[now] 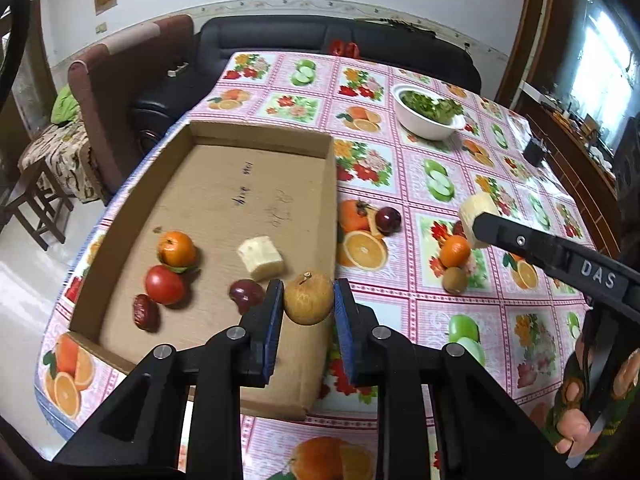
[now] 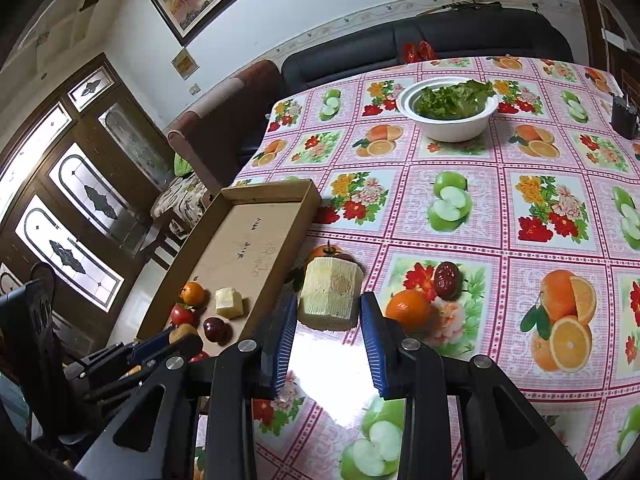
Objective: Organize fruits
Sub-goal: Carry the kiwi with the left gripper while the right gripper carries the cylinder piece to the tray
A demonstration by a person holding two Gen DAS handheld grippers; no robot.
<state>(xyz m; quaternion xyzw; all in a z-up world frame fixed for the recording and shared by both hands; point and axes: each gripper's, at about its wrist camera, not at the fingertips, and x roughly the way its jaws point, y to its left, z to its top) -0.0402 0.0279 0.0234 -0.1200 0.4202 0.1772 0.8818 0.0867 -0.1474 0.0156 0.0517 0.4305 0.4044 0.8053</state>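
My left gripper (image 1: 308, 294) is shut on a round brown fruit (image 1: 308, 300), held over the near right corner of the cardboard tray (image 1: 224, 184). In the tray lie a mandarin (image 1: 176, 249), a tomato (image 1: 164, 285), a red date (image 1: 142, 312), a dark plum (image 1: 245, 294) and a pale yellow chunk (image 1: 260, 259). My right gripper (image 2: 330, 308) is shut on a larger pale ribbed chunk (image 2: 332, 292) above the tablecloth, right of the tray (image 2: 248, 240). On the cloth lie a mandarin (image 2: 408, 308), a date (image 2: 446, 280), a plum (image 1: 388, 219) and a kiwi (image 1: 454, 279).
A white bowl of greens (image 1: 424, 128) (image 2: 452, 130) stands at the back of the fruit-print tablecloth. A small black box (image 2: 624, 118) sits at the far right. A dark sofa (image 1: 320, 36) and a brown chair (image 1: 120, 80) stand past the table's far and left edges.
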